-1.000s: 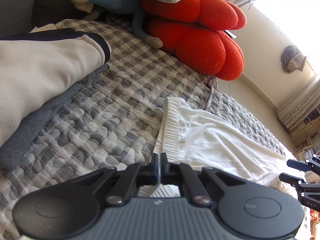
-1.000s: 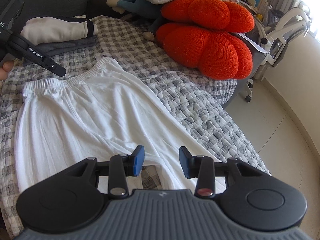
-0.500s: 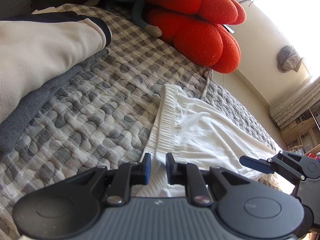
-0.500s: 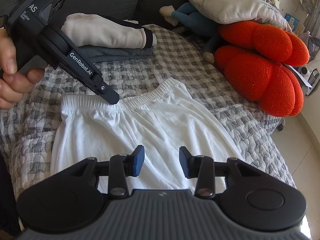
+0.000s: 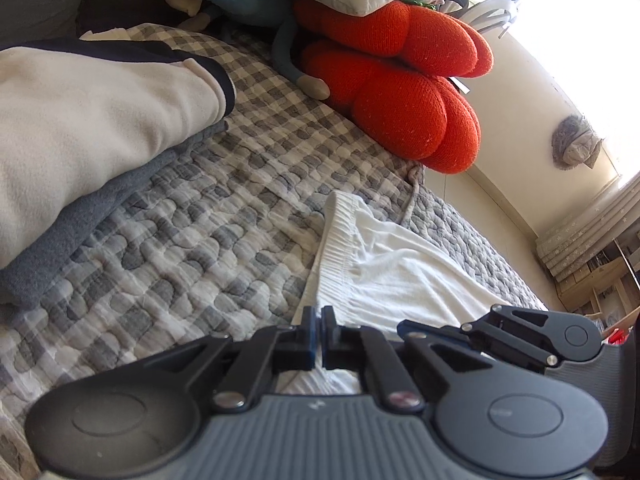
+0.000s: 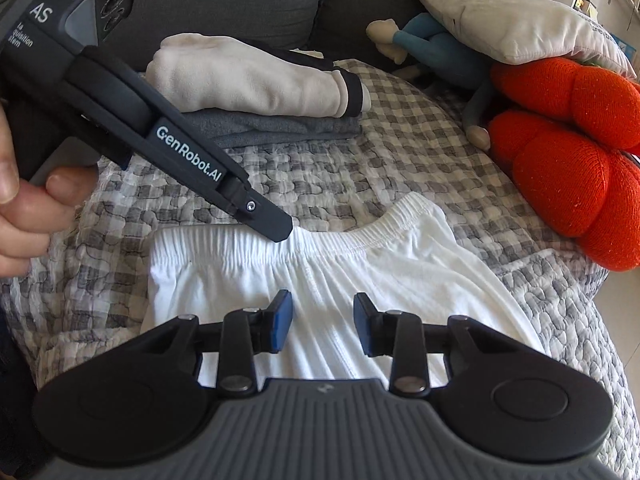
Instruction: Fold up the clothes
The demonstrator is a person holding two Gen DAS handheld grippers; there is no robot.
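White shorts (image 5: pixel 400 272) (image 6: pixel 400 276) lie flat on the grey checked quilt (image 6: pixel 360 168), with the elastic waistband toward the sofa back. My left gripper (image 5: pixel 319 320) (image 6: pixel 286 232) is shut on the waistband near its middle, and the band puckers up slightly at the tip. A hand holds that gripper at the left of the right wrist view. My right gripper (image 6: pixel 322 320) hovers open just below the waistband, with white fabric showing between its blue pads. In the left wrist view the right gripper (image 5: pixel 408 326) comes in from the right, close beside the left one.
A folded cream garment (image 5: pixel 80 120) (image 6: pixel 248 80) rests on a folded grey one (image 6: pixel 280 126) at the back left. An orange cushion (image 5: pixel 400 100) (image 6: pixel 560 168), a blue stuffed toy (image 6: pixel 432 44) and a pillow (image 6: pixel 512 20) crowd the back right. The quilt's edge drops off on the right.
The left gripper opened half a second ago and has shut again on the waistband. The right gripper has travelled from the shorts' leg end up to just below the waistband.
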